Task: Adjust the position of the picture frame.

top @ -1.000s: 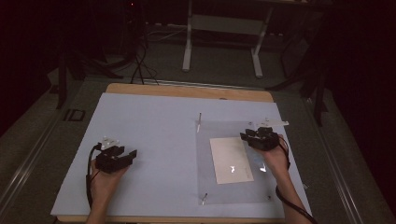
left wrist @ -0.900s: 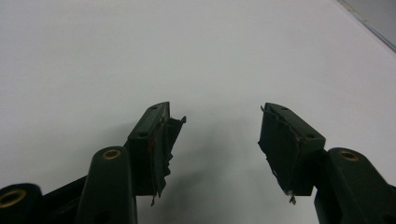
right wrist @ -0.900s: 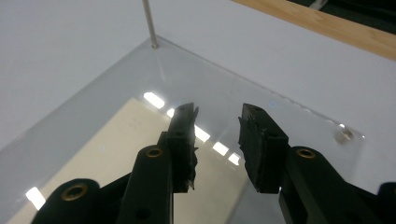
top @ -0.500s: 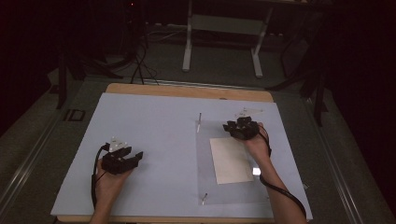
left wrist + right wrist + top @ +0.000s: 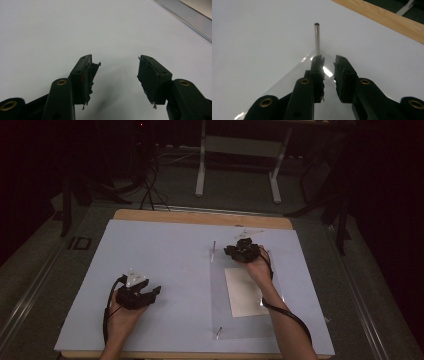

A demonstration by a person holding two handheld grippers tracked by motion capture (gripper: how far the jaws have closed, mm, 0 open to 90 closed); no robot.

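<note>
Right claw: the right claw (image 5: 235, 251) hovers right of centre in the high view, at the far left corner of the clear sheet (image 5: 220, 292). Its jaws stand a narrow gap apart with nothing between them.
Right claw, close up: in the right gripper view the right claw (image 5: 329, 65) sits low in the middle of the frame, tips just over the glinting corner of the clear sheet (image 5: 287, 85); whether they touch it, I cannot tell.
Metal pin: the metal pin (image 5: 317, 38) stands upright just above the jaw tips, upper middle of that frame. In the high view the metal pin (image 5: 214, 248) is just left of the claw.
Paper: a pale paper (image 5: 245, 292) lies under the clear sheet, lower right of centre, beside the person's forearm.
Left claw: the left claw (image 5: 152, 292) rests lower left in the high view, well apart from the sheet. Jaws spread wide, gripping nothing.
Left claw, close up: the left claw (image 5: 117, 72) points over the bare white counter (image 5: 62, 30); the sheet edge crosses the upper right corner.
</note>
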